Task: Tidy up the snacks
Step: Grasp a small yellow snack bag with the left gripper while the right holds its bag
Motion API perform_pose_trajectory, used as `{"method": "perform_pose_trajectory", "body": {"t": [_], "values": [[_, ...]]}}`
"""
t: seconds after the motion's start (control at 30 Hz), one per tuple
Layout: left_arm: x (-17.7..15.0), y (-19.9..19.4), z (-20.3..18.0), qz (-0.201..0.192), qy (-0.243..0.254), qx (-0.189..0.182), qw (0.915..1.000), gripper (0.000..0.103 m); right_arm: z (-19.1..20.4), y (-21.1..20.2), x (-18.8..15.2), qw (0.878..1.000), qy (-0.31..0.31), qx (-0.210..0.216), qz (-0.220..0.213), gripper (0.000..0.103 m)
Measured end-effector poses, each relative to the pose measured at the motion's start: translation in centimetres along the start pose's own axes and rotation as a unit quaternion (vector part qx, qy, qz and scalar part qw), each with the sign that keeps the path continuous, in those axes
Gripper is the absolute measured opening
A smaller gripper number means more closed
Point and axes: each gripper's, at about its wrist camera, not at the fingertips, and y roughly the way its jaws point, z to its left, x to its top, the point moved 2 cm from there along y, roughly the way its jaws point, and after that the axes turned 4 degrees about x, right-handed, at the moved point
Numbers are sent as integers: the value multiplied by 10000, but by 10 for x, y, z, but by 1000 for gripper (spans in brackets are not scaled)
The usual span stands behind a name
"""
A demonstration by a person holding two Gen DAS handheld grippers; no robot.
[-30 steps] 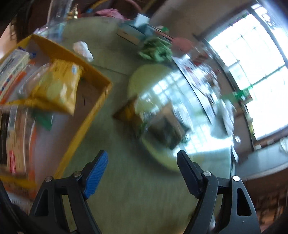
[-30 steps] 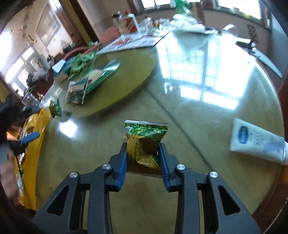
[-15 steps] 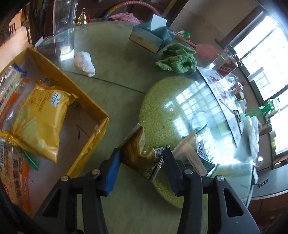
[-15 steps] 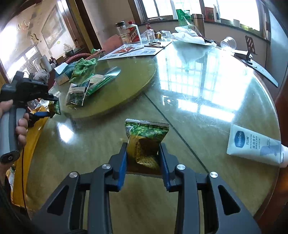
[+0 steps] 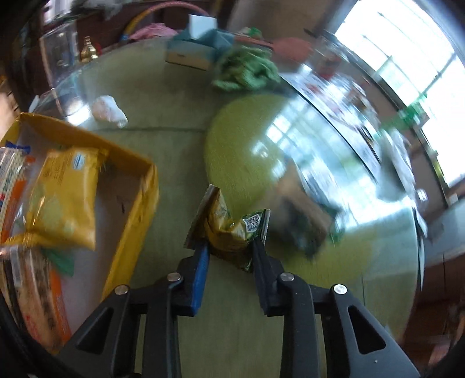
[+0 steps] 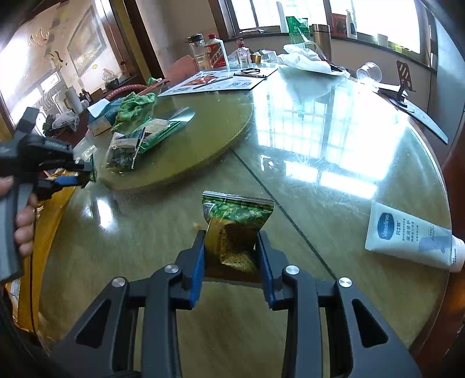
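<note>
Left tongs [image 5: 229,247], just closed, clamped gold snack packet [image 5: 225,229]; right tongs [image 6: 231,247] clamped green packet [image 6: 237,224]. Next, likely: yellow box [image 5: 139,203], frame left.

I stand at a round glass-topped table [image 6: 334,180] with a dark wooden rim, its surface bright with window glare. Tall windows [image 6: 386,20] line the far wall above a ledge. To my left hangs a framed picture [image 6: 87,49] on a pale wall beside a dark wooden doorframe [image 6: 136,37].

A home dining room is showing: a round glass table [image 6: 334,180] bearing a turntable [image 6: 203,139], bottles [image 6: 215,53], framed painting [image 6: 87,49].
</note>
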Motion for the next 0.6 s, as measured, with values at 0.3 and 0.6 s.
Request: {"method": "perform_pose_trajectory", "body": {"t": [0.3,0.6], "values": [[-82,-40,1,407,1128,-367,9921,37,0,0,-1,10000,-65,23,19,35],[-103,-43,30,544,-620,-1262,9886,51,1,0,-1,10000,-86,-2,20,35]]}}
